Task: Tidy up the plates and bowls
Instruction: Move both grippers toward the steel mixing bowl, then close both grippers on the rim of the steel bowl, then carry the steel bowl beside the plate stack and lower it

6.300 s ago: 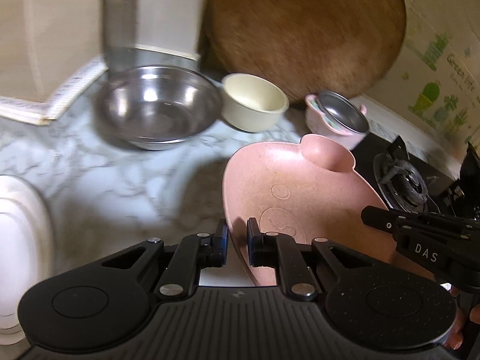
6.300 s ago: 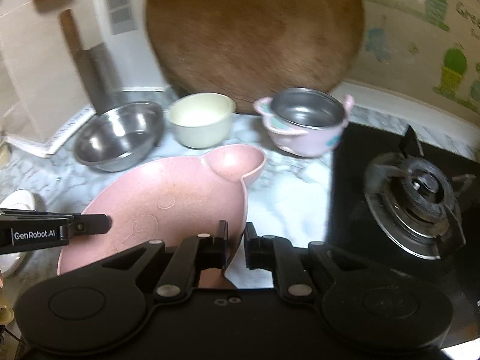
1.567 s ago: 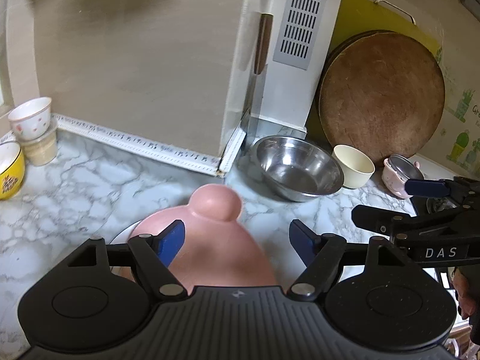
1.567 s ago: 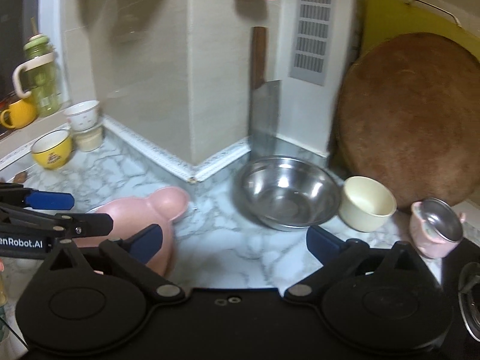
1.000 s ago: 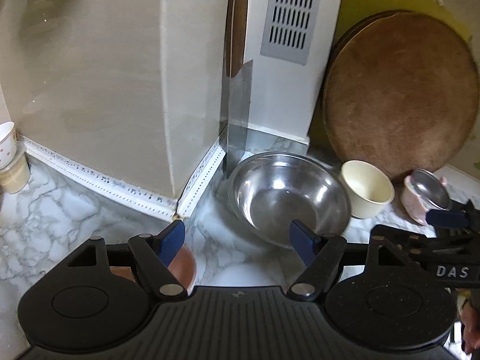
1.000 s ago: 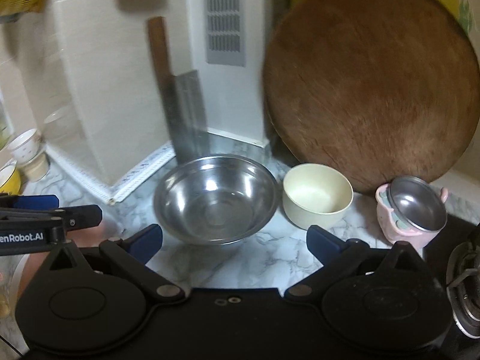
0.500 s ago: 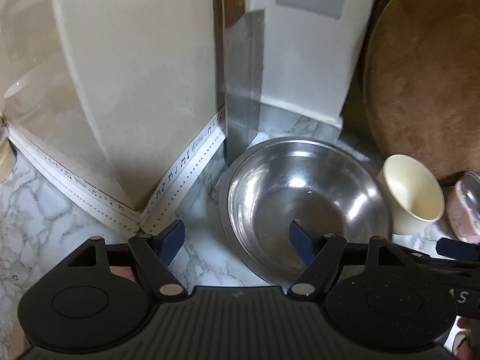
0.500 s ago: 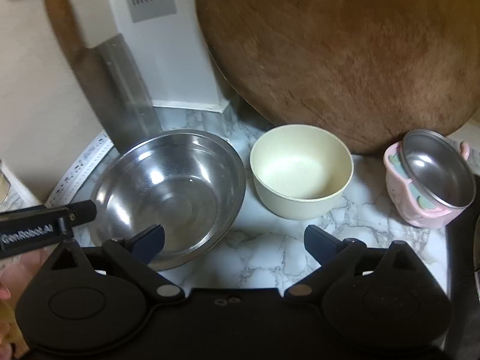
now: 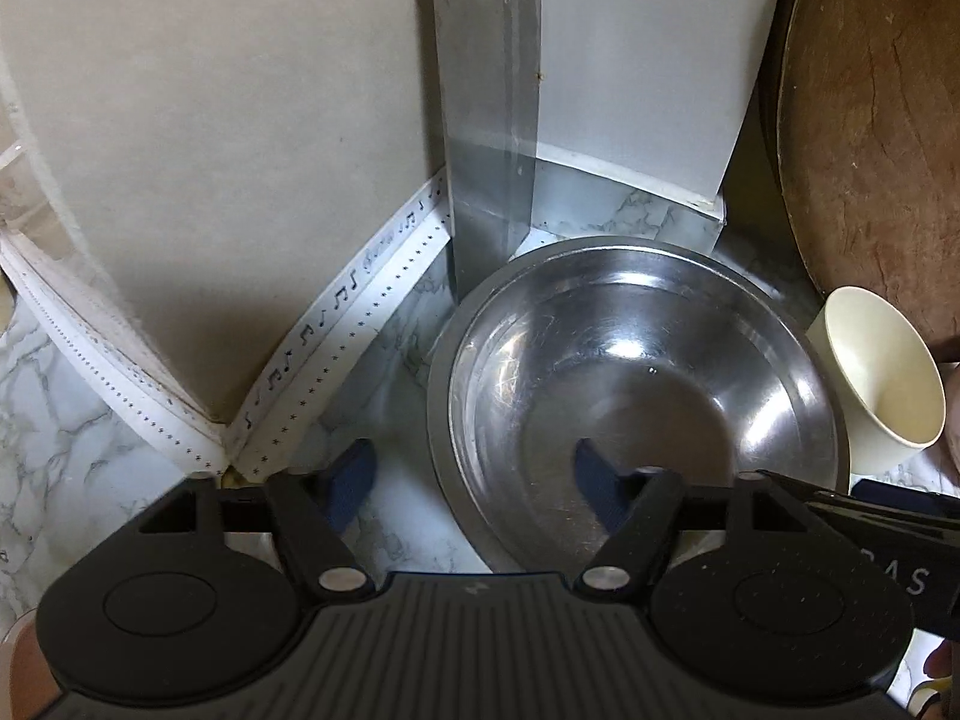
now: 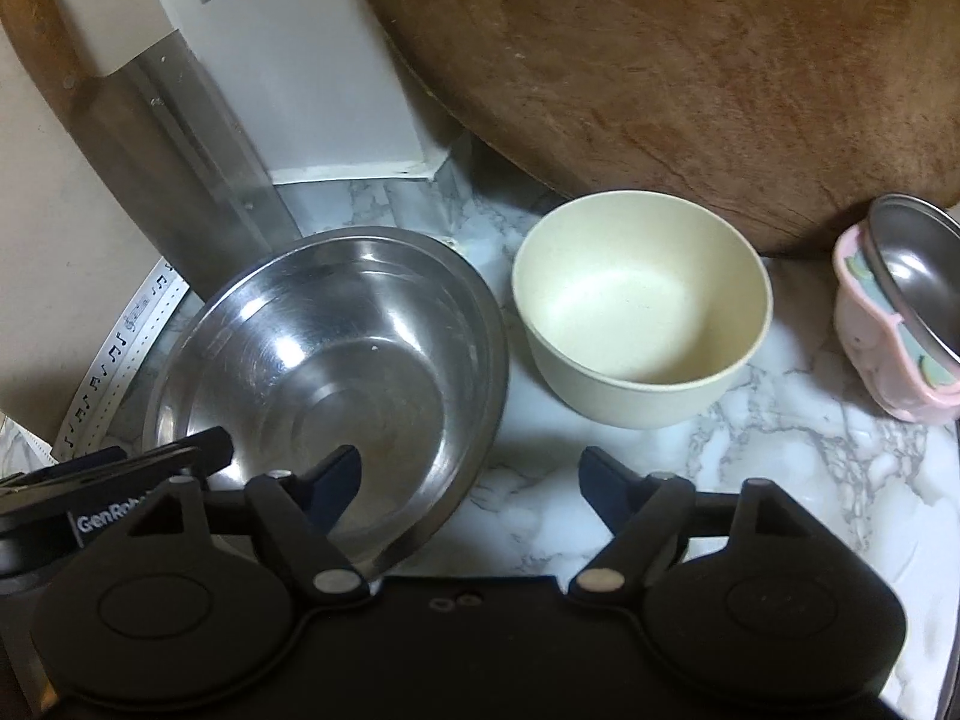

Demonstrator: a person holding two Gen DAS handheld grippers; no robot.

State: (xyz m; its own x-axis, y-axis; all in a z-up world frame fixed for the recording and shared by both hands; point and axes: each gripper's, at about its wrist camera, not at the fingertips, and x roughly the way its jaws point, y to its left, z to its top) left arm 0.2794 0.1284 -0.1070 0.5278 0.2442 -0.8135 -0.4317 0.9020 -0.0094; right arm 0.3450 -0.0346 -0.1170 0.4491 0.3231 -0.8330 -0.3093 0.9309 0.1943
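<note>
A steel bowl (image 9: 636,384) sits on the marble counter (image 9: 66,432) in the corner; it also shows in the right wrist view (image 10: 336,372). My left gripper (image 9: 474,474) is open, its jaws straddling the bowl's near left rim. My right gripper (image 10: 471,480) is open, its jaws straddling the bowl's near right rim. A cream bowl (image 10: 642,306) stands right of the steel bowl, also seen in the left wrist view (image 9: 882,378). A small pink pot with a steel insert (image 10: 900,324) is at the far right.
A cleaver blade (image 9: 486,108) leans in the wall corner just behind the steel bowl. A large round wooden board (image 10: 690,60) leans on the wall behind the bowls. White trim tape (image 9: 342,330) runs along the wall base.
Both grippers have moved forward and down onto the steel bowl. The pink plate, let go earlier at the left, is out of view.
</note>
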